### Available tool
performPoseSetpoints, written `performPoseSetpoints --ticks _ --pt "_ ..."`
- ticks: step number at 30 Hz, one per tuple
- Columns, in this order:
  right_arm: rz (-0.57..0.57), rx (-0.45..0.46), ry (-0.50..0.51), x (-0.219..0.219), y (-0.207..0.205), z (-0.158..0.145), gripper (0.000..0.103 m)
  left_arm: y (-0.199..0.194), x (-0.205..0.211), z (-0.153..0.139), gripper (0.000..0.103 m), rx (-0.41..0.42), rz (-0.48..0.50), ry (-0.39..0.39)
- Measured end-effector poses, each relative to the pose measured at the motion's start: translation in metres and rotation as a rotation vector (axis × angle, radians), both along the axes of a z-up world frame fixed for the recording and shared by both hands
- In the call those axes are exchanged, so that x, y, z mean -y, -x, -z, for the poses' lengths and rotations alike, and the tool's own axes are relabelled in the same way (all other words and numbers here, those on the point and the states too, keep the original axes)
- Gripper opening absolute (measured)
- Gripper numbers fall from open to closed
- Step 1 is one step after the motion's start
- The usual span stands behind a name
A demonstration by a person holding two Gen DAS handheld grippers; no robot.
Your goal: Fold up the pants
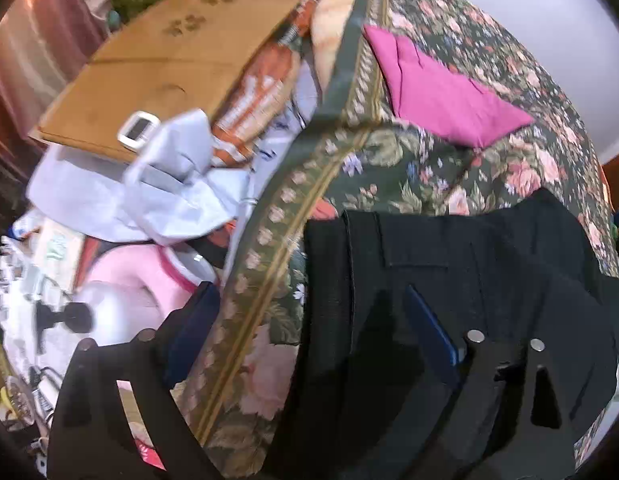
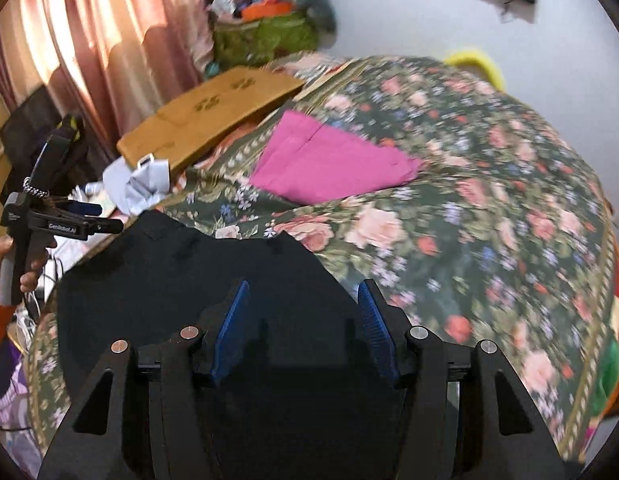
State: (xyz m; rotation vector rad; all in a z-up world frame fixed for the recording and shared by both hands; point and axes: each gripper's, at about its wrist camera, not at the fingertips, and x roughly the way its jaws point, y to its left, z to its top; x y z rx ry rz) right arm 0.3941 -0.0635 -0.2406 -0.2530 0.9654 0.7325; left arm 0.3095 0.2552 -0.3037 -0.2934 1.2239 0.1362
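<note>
R gripper fingers apart over black pants; L gripper raised.

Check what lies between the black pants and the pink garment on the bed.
Only bare floral bedspread separates the black pants from the pink garment; the right wrist view shows it best.

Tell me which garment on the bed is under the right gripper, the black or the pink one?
The black pants: they lie directly beneath the open right gripper, at the near edge of the floral bedspread. The folded pink garment lies farther back, apart.
</note>
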Motion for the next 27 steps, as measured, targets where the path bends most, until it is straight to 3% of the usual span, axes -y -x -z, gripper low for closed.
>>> performPoseSetpoints --ticks 4,6,8,10,12,13,14,17,25,27 --pt "-0.005 -0.076 0.002 -0.023 -0.028 0.022 0.052 -0.010 0.016 0.014 0.076 -0.009 0.082 0.061" --pt "-0.008 -0.112 0.009 -0.034 -0.039 0.033 0.051 -0.016 0.024 0.019 0.072 -0.008 0.128 0.129" --pt "-0.011 -0.137 0.019 -0.042 -0.046 0.040 0.041 -0.021 0.029 0.025 0.069 -0.006 0.158 0.223" --pt "-0.025 -0.180 0.032 -0.050 -0.050 0.049 0.030 -0.024 0.032 0.027 0.068 -0.002 0.170 0.223" --pt "-0.027 -0.191 0.061 -0.057 -0.053 0.056 0.021 -0.021 0.033 0.024 0.057 0.015 0.176 0.219" --pt "-0.029 -0.176 0.078 -0.060 -0.052 0.059 0.016 -0.019 0.033 0.022 0.037 0.020 0.171 0.197" --pt "-0.035 -0.162 0.087 -0.062 -0.052 0.060 0.012 -0.017 0.031 0.022 0.029 0.020 0.166 0.185" --pt "-0.050 -0.106 0.106 -0.065 -0.049 0.058 0.006 -0.010 0.029 0.020 0.023 0.034 0.143 0.135" --pt "-0.011 -0.014 0.156 -0.072 -0.049 0.059 0.005 0.012 0.037 0.027 0.019 -0.004 0.103 -0.245" --pt "-0.008 0.006 0.164 -0.072 -0.046 0.052 0.006 0.019 0.031 0.026 0.019 -0.017 0.088 -0.238"
